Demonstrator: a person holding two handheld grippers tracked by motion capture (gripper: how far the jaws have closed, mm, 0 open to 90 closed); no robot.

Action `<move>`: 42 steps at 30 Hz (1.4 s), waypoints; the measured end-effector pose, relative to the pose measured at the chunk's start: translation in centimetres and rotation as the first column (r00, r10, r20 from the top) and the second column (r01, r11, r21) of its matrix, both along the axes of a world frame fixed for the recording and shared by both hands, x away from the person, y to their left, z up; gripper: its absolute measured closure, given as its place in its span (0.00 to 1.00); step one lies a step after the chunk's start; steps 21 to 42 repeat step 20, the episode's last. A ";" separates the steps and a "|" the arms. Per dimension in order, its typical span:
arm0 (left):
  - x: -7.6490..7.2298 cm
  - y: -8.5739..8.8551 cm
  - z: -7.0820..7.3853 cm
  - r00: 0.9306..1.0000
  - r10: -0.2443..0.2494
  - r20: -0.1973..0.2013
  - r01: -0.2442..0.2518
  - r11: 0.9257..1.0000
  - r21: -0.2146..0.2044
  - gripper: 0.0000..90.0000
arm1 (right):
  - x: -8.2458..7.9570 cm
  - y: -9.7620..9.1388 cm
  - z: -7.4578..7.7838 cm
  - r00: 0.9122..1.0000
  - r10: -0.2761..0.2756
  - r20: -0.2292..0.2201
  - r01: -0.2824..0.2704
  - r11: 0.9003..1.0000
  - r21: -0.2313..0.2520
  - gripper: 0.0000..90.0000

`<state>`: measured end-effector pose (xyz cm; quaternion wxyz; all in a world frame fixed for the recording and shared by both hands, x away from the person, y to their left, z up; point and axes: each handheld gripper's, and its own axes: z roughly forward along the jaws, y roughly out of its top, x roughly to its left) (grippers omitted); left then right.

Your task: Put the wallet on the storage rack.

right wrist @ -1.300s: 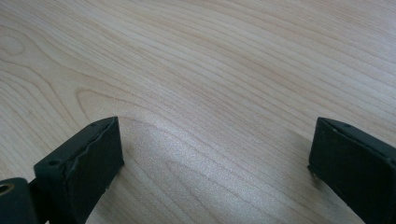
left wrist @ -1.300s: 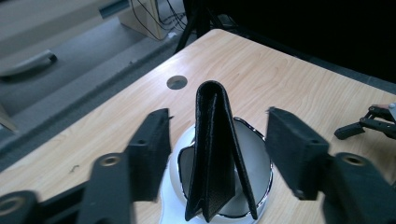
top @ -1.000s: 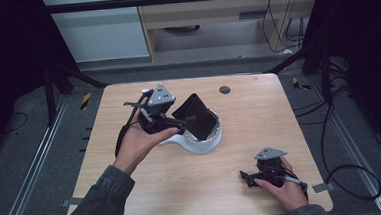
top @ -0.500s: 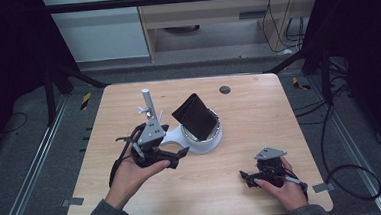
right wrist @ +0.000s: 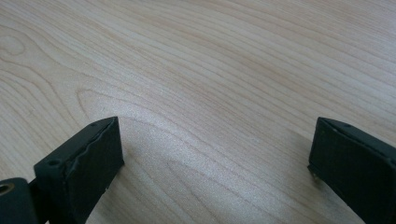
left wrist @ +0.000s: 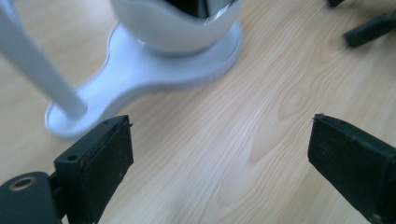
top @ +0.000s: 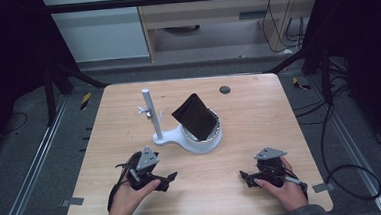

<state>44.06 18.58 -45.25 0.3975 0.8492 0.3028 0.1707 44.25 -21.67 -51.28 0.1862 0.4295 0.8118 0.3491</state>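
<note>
The wooden table (top: 258, 108) is the biggest thing. In its middle sits a white stand (top: 193, 137) with a round cup and a thin white post (top: 152, 115). A black wallet (top: 195, 117) leans in the cup, tilted. The left gripper (top: 165, 181) rests near the stand, jaws wide apart with nothing between them. The right gripper (top: 248, 176) lies well apart from it, jaws also apart and empty.
</note>
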 end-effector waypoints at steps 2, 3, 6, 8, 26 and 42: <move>0.3 0.9 -1.2 0.999 0.031 -0.015 -0.030 0.999 0.030 0.07 | 0.0 0.0 0.0 1.000 0.000 0.000 0.000 1.000 0.000 0.03; 0.5 1.3 -1.7 0.998 0.050 -0.025 -0.049 0.998 0.038 0.07 | 0.0 0.0 0.0 1.000 0.000 0.000 0.000 1.000 0.000 0.03; 0.8 2.1 -2.7 0.996 0.077 -0.048 -0.076 0.997 0.032 0.08 | 0.0 0.0 0.0 1.000 0.000 0.000 0.000 1.000 0.000 0.03; 1.1 3.0 -3.5 0.992 0.103 -0.073 -0.101 0.995 0.025 0.08 | 0.0 0.0 0.0 1.000 0.000 0.000 0.000 1.000 0.000 0.03; 1.4 4.2 -5.6 0.987 0.135 -0.091 -0.130 0.990 0.056 0.01 | -0.1 0.0 0.0 1.000 -0.001 0.002 0.001 1.000 -0.003 0.03; 1.4 4.2 -5.6 0.987 0.135 -0.091 -0.130 0.990 0.056 0.01 | -0.1 0.0 0.0 1.000 -0.001 0.002 0.001 1.000 -0.003 0.03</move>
